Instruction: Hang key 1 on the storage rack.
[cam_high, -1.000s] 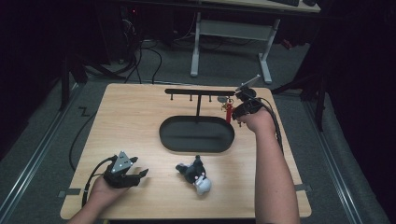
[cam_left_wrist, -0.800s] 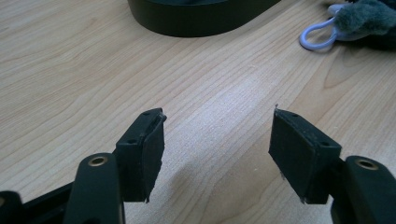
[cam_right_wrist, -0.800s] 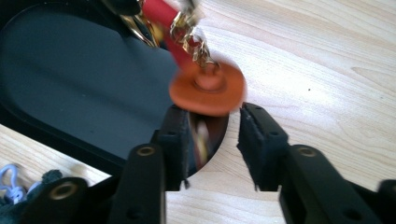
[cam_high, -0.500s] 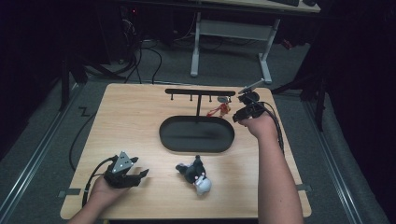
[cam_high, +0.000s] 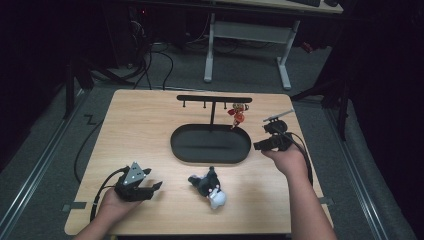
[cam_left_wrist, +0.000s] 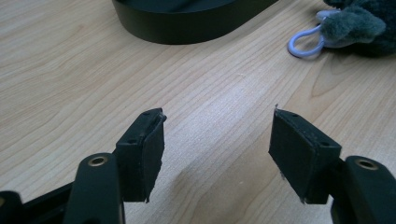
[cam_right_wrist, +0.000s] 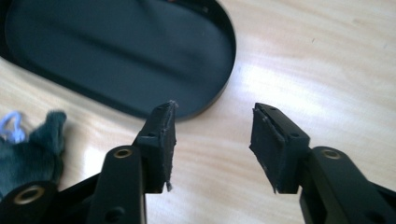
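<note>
A black stand has an oval tray base (cam_high: 187, 150) and a T-shaped hook bar (cam_high: 214, 99). A small red charm (cam_high: 238, 116) hangs from a hook at the bar's right end. A dark and white plush toy (cam_high: 210, 187) lies on the table in front of the tray. My right gripper (cam_high: 259, 146) is open and empty just right of the tray; in the right gripper view (cam_right_wrist: 212, 140) its jaws frame bare wood beside the tray rim (cam_right_wrist: 219, 79). My left gripper (cam_high: 154, 180) rests open at the front left, left of the plush (cam_left_wrist: 359, 23).
The plush has a pale blue loop (cam_left_wrist: 306, 42), also seen as a blue loop (cam_right_wrist: 11, 126) beside the dark plush (cam_right_wrist: 32, 149). The wooden table (cam_high: 135, 130) ends close behind my left hand. A cable (cam_high: 85, 145) trails off the table's left edge.
My right gripper has drawn back from the hook bar towards the front and let go of the red charm, which now hangs on the bar. The left gripper has not moved.
</note>
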